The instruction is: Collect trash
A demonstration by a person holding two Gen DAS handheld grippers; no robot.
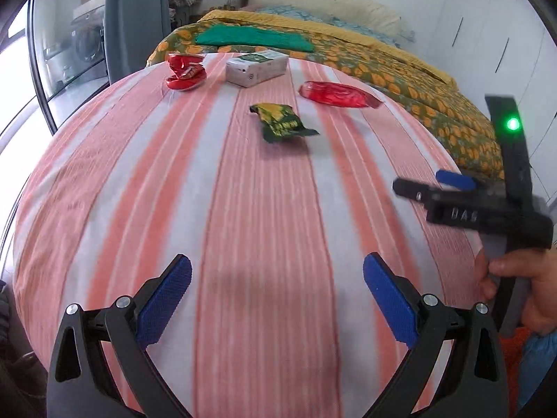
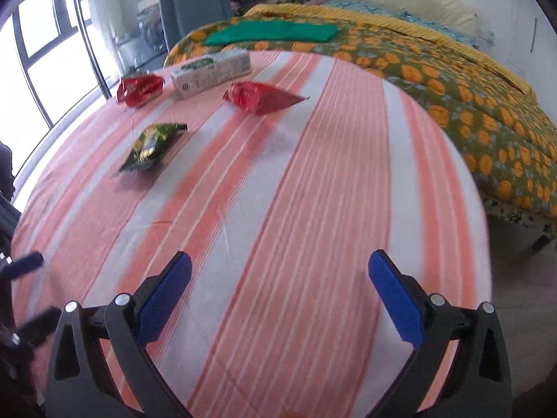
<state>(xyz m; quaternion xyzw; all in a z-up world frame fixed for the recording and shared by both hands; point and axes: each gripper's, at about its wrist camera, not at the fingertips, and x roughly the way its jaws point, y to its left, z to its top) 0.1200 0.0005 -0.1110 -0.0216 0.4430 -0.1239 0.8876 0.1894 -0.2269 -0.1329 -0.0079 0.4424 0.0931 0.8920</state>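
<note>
On the pink-and-white striped cloth (image 1: 264,209) lie a crumpled red wrapper (image 1: 184,69) at the far left, a white carton (image 1: 257,66), a flat red wrapper (image 1: 336,94) and a green-yellow snack wrapper (image 1: 280,122). My left gripper (image 1: 277,292) is open above the near part of the cloth, far from all of them. The right wrist view shows the same items: crumpled red wrapper (image 2: 139,88), carton (image 2: 210,73), red wrapper (image 2: 261,97), green wrapper (image 2: 151,146). My right gripper (image 2: 280,292) is open with nothing in it. It also appears at the right (image 1: 449,188), held by a hand (image 1: 522,289).
A bed with an orange-flowered green cover (image 1: 400,80) stands beyond the striped cloth, with a folded green cloth (image 1: 254,36) and pillows on it. Glass doors (image 2: 52,45) and a grey curtain (image 1: 135,17) are at the left. Bare floor (image 2: 515,299) shows at the right.
</note>
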